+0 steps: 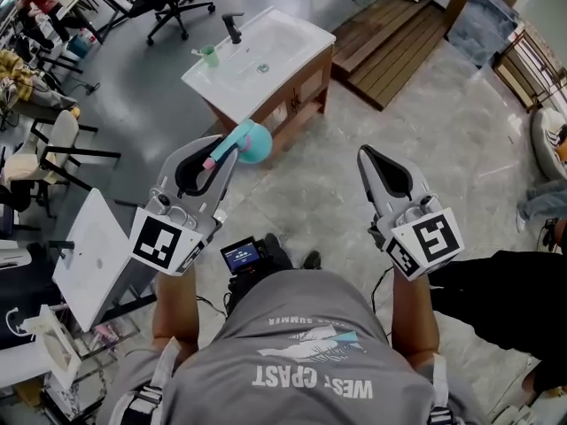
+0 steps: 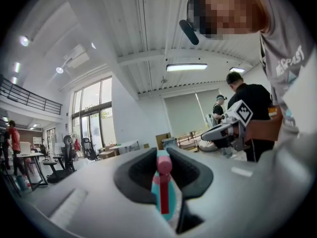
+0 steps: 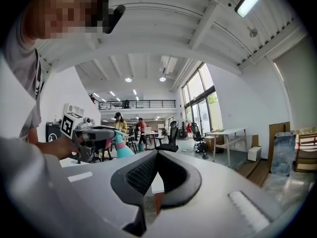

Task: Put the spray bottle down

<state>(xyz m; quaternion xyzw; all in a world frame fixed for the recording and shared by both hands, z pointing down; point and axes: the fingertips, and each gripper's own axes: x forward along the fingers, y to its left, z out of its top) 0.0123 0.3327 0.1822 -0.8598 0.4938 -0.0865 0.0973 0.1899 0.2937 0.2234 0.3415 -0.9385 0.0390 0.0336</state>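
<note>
progress: not done, spray bottle (image 1: pixel 252 142) in the air near washstand (image 1: pixel 297 35) front corner | left gripper (image 1: pixel 232 145): pinching its neck | right gripper (image 1: pixel 366 155): pressed together, empty | remaining: set bottle down, release

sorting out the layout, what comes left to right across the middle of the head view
white panel → left gripper → teal spray bottle in its jaws → right gripper → bystander in black
</note>
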